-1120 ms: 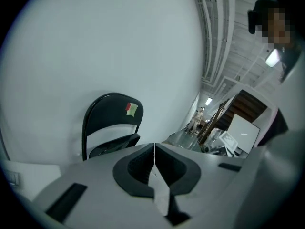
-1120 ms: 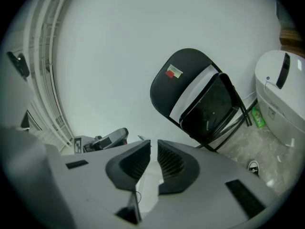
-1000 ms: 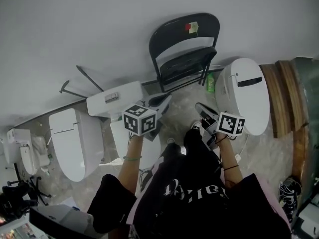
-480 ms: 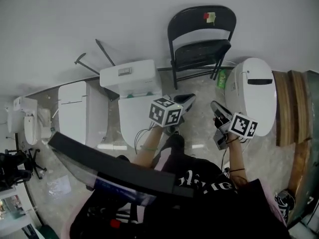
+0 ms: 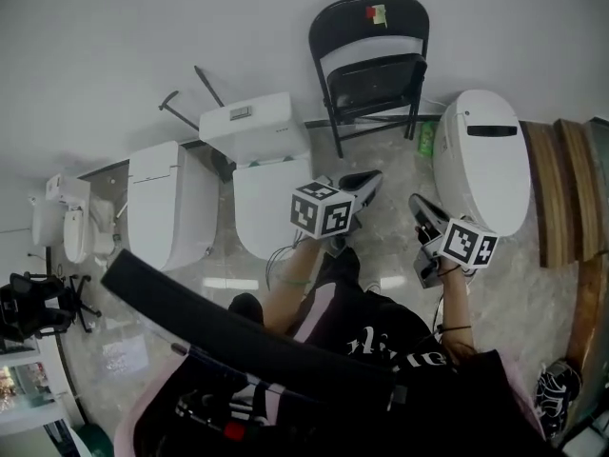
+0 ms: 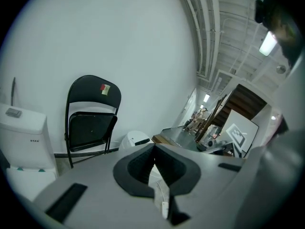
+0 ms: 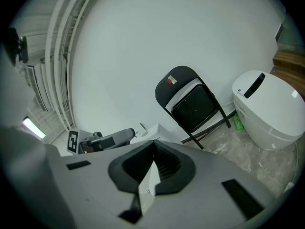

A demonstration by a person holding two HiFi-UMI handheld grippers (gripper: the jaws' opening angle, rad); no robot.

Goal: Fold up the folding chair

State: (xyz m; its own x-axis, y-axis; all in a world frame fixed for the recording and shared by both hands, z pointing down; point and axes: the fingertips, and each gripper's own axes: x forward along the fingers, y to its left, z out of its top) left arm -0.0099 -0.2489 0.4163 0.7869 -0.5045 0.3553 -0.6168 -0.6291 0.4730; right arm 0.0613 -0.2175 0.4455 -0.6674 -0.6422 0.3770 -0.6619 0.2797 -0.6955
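The black folding chair point(image 5: 371, 65) stands against the white wall, its seat tipped up close to the backrest, which bears a red and pale sticker. It also shows in the left gripper view as the chair point(image 6: 90, 120) and in the right gripper view as the chair point(image 7: 193, 104). My left gripper point(image 5: 366, 184) and right gripper point(image 5: 419, 205) are held side by side in front of the chair, well short of it. In their own views the left gripper point(image 6: 153, 149) and right gripper point(image 7: 153, 144) have jaws shut with nothing between them.
A white toilet with a tank point(image 5: 257, 150) sits left of the chair, with another toilet point(image 5: 171, 203) beside it. An oval white toilet point(image 5: 485, 160) and a green bottle point(image 5: 427, 139) are right of the chair. Wooden boards point(image 5: 561, 188) line the right edge. A dark bar point(image 5: 238, 331) crosses the lower view.
Both grippers have travelled across the floor with the person, staying side by side. The toilets have shifted right in the head view, and a dark bar has come into its lower part.
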